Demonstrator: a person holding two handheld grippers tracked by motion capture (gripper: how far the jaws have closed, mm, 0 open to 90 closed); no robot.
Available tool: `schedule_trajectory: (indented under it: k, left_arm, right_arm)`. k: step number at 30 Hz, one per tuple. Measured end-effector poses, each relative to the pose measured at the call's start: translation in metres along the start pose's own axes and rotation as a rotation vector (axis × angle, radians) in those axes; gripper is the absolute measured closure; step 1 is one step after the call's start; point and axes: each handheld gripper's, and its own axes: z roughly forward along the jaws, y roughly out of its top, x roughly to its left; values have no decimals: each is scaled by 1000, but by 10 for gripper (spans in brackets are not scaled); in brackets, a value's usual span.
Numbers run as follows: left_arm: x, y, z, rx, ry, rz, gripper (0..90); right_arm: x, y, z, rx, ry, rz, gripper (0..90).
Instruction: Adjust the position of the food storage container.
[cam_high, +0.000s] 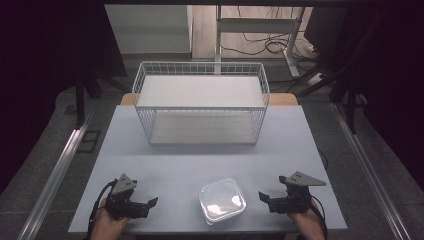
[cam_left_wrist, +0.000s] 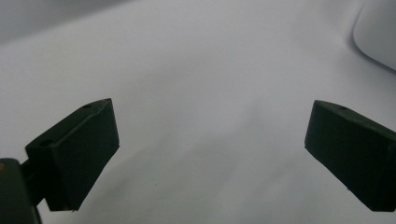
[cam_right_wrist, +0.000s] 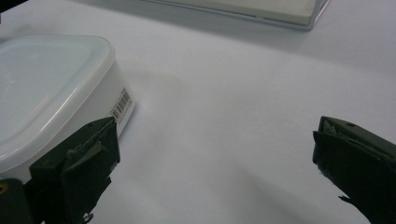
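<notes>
A clear plastic lidded container (cam_high: 222, 200) sits near the front edge of the light table (cam_high: 210, 155), between both grippers. My left gripper (cam_high: 151, 204) rests at the front left, open, its jaws pointing right toward the container, whose corner (cam_left_wrist: 378, 37) shows far right. My right gripper (cam_high: 264, 198) rests at the front right, open, jaws pointing left. The container (cam_right_wrist: 51, 88), with a barcode label on its side, lies just beyond the left jaw in the right gripper view. Nothing is between either pair of jaws.
A white wire basket rack (cam_high: 200, 102) with two shelves stands at the back middle of the table; its base (cam_right_wrist: 252, 11) shows at the top of the right gripper view. Metal rails run along both sides of the table. A desk frame and cables lie beyond.
</notes>
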Motion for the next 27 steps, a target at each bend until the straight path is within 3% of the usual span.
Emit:
schedule_trajectory:
  k: [3, 6, 10, 14, 27]
  left_arm:
    - [0, -1, 1, -15, 9, 20, 24]
    - [1, -2, 3, -27, -19, 25, 22]
    - [2, -2, 4, -30, -31, 29, 19]
    - [2, -2, 4, -37, -34, 31, 20]
    - [-5, 2, 1, -40, -67, 45, 26]
  right_arm:
    - [-3, -2, 3, 14, 21, 2, 4]
    - [-7, -3, 7, 42, 50, 38, 4]
    - [-8, -3, 10, 49, 27, 45, 4]
    - [-8, -4, 12, 88, -8, 19, 0]
    - [-3, -1, 10, 106, 3, 7, 0]
